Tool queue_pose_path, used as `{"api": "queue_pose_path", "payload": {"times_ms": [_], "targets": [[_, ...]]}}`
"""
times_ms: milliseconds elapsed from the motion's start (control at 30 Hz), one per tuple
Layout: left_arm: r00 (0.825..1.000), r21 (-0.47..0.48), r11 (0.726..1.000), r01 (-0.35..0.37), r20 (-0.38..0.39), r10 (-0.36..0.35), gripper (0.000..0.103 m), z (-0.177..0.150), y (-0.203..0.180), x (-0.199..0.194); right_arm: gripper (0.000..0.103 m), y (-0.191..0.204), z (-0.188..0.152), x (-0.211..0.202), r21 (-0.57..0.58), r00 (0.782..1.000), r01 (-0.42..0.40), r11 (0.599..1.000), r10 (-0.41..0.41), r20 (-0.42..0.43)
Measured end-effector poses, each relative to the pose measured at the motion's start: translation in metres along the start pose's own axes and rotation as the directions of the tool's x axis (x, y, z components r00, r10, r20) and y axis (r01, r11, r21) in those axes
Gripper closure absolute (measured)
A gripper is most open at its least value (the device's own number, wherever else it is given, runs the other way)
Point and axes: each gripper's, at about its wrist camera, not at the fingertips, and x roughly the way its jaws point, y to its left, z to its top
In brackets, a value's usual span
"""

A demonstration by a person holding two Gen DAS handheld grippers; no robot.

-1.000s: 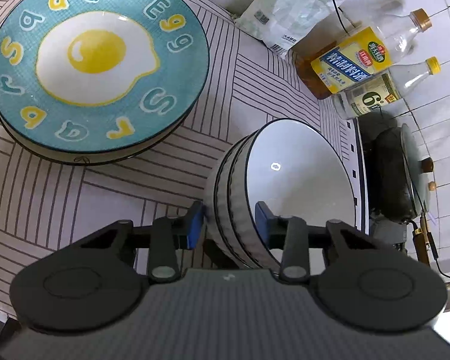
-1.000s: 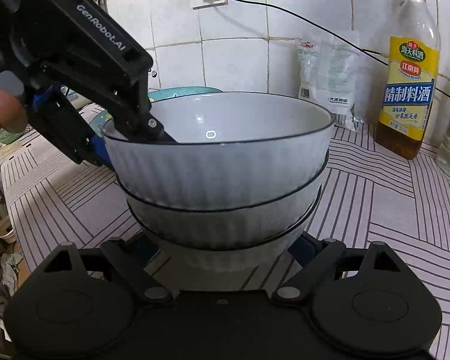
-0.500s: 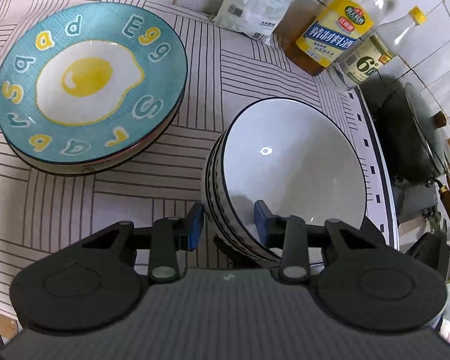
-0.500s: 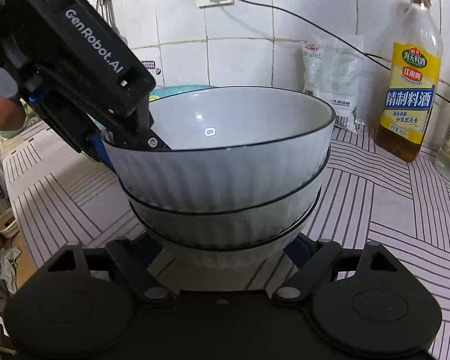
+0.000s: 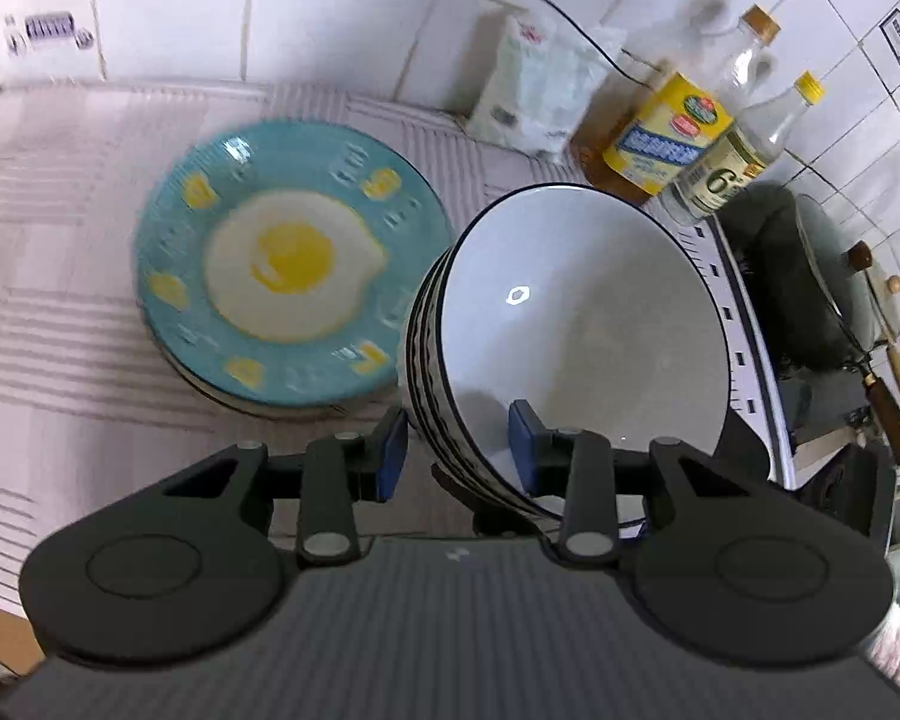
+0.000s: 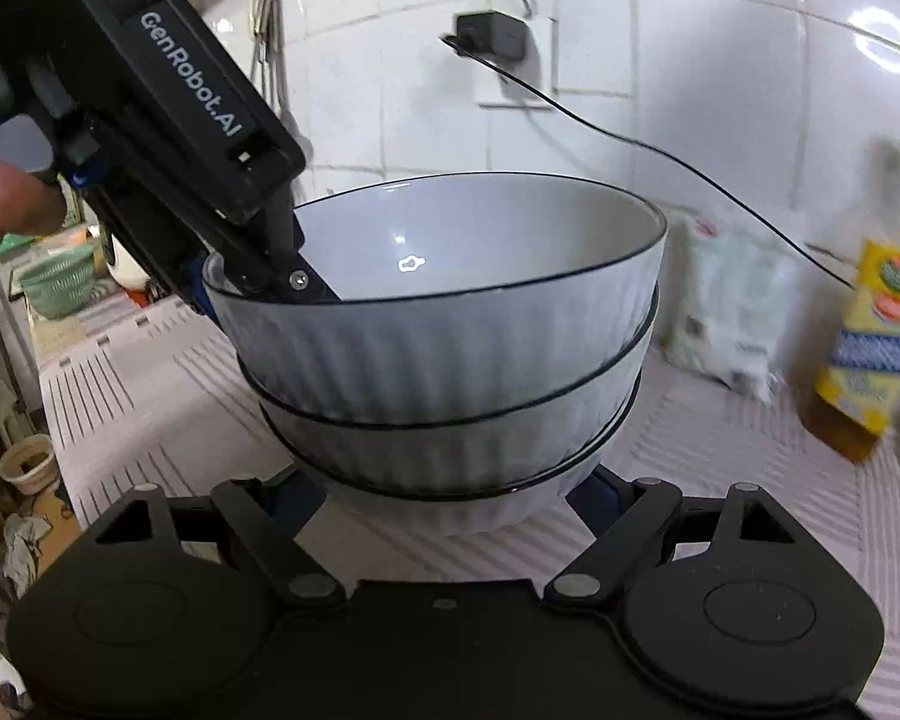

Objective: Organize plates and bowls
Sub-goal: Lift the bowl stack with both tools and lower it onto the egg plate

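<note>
A stack of white ribbed bowls with dark rims (image 5: 576,330) is held between both grippers, lifted and tilted above the striped counter. My left gripper (image 5: 456,450) is shut on the stack's near rim, one finger inside the top bowl, one outside. My right gripper (image 6: 450,498) is shut on the base of the bowl stack (image 6: 444,354), fingers either side of the lowest bowl. The left gripper also shows in the right wrist view (image 6: 252,264). A stack of teal plates with a fried-egg print (image 5: 282,288) lies on the counter to the left of the bowls.
Two bottles (image 5: 672,138) and a white bag (image 5: 528,96) stand against the tiled wall. A dark wok with a lid (image 5: 810,288) sits on a stove to the right. A power cord (image 6: 630,138) hangs from a wall socket. A green basket (image 6: 60,282) sits far left.
The bowl stack has risen with both grippers and moved closer to the teal plates. The counter looks farther below, and the background is blurred by motion.
</note>
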Motion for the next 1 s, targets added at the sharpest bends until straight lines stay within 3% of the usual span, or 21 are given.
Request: {"api": "queue_pose_path", "payload": {"times_ms": [233, 433, 700, 1000], "targets": [[1.000, 0.028, 0.999, -0.021, -0.015, 0.021, 0.068, 0.037, 0.042, -0.016, 0.014, 0.019, 0.032, 0.040, 0.009, 1.000, -0.008, 1.000, 0.007, 0.015], [0.999, 0.036, 0.999, -0.001, -0.050, 0.003, 0.067, 0.067, 0.078, -0.008, 0.014, 0.030, 0.047, 0.076, 0.026, 1.000, 0.020, 0.999, -0.020, 0.002], [0.992, 0.064, 0.997, 0.051, -0.121, -0.043, 0.067, 0.090, 0.108, 0.029, 0.014, 0.038, 0.040, 0.114, 0.072, 0.994, 0.105, 0.992, -0.102, -0.042], [0.984, 0.122, 0.991, 0.050, -0.173, -0.028, 0.067, 0.104, 0.110, 0.060, 0.015, 0.035, 0.028, 0.129, 0.142, 0.981, 0.185, 0.973, -0.173, -0.092]]}}
